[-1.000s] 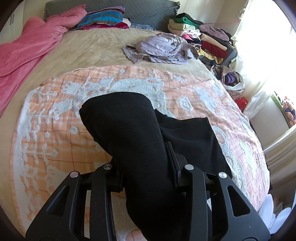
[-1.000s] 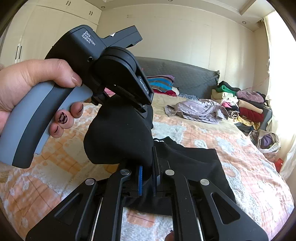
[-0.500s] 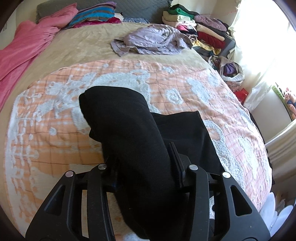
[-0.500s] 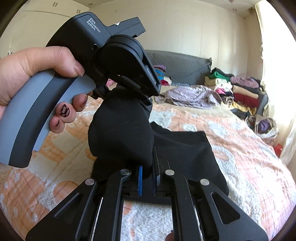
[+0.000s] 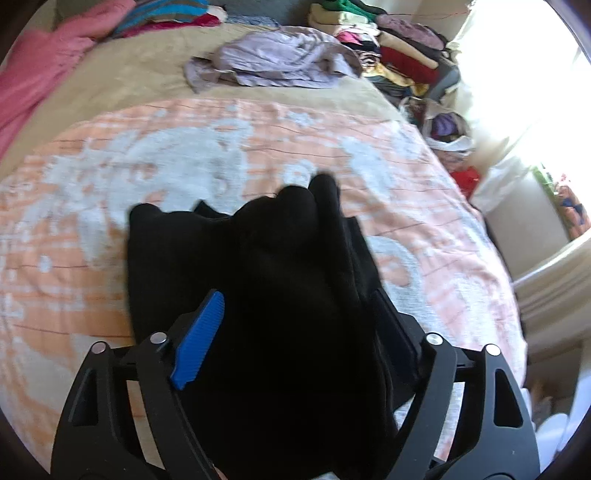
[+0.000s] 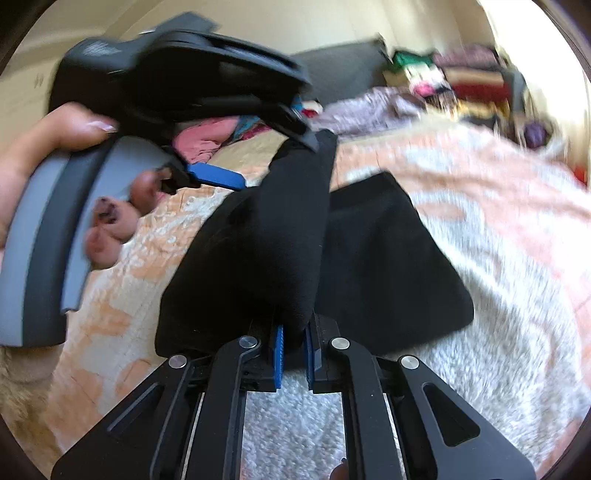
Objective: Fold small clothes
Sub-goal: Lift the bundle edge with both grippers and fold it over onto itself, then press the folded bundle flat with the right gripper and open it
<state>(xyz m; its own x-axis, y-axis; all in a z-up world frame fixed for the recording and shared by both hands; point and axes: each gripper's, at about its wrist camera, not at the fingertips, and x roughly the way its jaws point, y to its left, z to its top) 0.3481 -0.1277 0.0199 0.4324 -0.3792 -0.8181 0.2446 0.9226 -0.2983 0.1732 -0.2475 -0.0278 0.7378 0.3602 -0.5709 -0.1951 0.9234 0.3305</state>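
Note:
A black garment (image 5: 280, 258) lies partly folded on the orange-and-white bedspread (image 5: 184, 155). One fold of it is lifted between the two grippers. My left gripper (image 5: 299, 295) has its jaws opening: the blue pad (image 5: 199, 332) stands clear of the cloth, which still slumps loosely between the fingers. From the right wrist view, the left gripper (image 6: 277, 162) is held by a hand (image 6: 110, 218) above the garment (image 6: 369, 258), its upper finger touching the top of the fold. My right gripper (image 6: 293, 332) is shut on the near end of that fold.
A crumpled lilac garment (image 5: 273, 59) lies further up the bed. Stacked folded clothes (image 5: 399, 55) sit at the far right, with a bag (image 5: 447, 129) on the floor beside the bed. A pink blanket (image 5: 44, 66) covers the far left; striped clothes (image 5: 166, 14) lie at the headboard.
The left jaws have spread wide and let go of the black fold, which now sags. Both grippers have sunk toward the bed and moved forward; the right one has rolled, still shut on the cloth.

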